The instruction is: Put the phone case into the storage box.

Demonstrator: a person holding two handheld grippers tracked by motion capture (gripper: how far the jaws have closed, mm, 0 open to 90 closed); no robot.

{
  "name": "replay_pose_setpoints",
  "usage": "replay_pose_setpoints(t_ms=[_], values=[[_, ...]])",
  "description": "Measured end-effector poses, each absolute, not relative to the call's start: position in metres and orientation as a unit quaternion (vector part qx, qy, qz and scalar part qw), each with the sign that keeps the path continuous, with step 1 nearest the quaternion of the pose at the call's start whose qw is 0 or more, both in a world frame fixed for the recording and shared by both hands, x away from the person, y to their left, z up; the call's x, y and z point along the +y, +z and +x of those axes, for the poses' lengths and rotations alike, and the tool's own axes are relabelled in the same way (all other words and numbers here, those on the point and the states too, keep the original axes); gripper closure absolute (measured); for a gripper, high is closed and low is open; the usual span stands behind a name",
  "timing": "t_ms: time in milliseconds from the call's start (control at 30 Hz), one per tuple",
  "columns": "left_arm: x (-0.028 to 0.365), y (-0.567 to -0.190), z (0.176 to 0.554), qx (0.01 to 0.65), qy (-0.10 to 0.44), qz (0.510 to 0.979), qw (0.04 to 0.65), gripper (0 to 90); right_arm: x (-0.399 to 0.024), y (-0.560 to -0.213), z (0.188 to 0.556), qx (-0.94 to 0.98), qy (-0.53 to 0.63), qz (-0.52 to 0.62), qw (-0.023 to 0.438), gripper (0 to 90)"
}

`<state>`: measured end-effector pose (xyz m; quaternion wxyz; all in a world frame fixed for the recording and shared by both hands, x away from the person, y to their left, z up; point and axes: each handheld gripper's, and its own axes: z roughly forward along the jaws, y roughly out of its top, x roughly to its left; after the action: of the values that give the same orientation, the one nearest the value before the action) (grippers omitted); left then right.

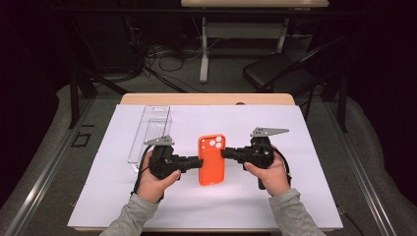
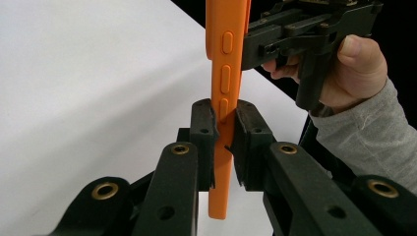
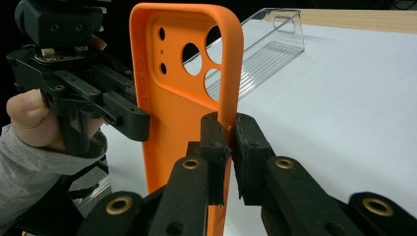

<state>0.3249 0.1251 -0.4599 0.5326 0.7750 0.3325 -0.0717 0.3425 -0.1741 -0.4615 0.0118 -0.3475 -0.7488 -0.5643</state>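
An orange phone case [image 1: 212, 160] with camera holes at its far end is held above the white sheet between both grippers. My left gripper [image 1: 196, 162] is shut on its left long edge; in the left gripper view the pads [image 2: 204, 123] clamp the orange phone case [image 2: 224, 83] at its side buttons. My right gripper [image 1: 225, 153] is shut on the right long edge. In the right gripper view the case [image 3: 172, 98] shows its hollow inside, and my right gripper [image 3: 229, 135] pinches its rim while the left gripper [image 3: 129, 118] grips the opposite rim.
A clear plastic package [image 1: 150, 132] lies on the white sheet [image 1: 295, 196] left of the case, also seen as the clear plastic package [image 3: 268, 46]. Beyond the wooden table edge [image 1: 206, 98] stand a black chair [image 1: 280, 71] and cables on the floor.
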Motion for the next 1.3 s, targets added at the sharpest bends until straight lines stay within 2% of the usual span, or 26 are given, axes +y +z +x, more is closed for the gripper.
replay_pose_setpoints(t_ms=[767, 1300], values=[[0.1254, -0.4597, 0.3248, 0.336, -0.067, 0.771, 0.537, 79.8, -0.1744, -0.4613, 0.3422, -0.741, -0.569, -0.356, 0.014, 84.1], [0.1301, -0.458, 0.3263, 0.342, -0.066, 0.763, 0.545, 74.5, -0.1788, -0.4619, 0.3431, -0.731, -0.57, -0.374, -0.002, 84.1]])
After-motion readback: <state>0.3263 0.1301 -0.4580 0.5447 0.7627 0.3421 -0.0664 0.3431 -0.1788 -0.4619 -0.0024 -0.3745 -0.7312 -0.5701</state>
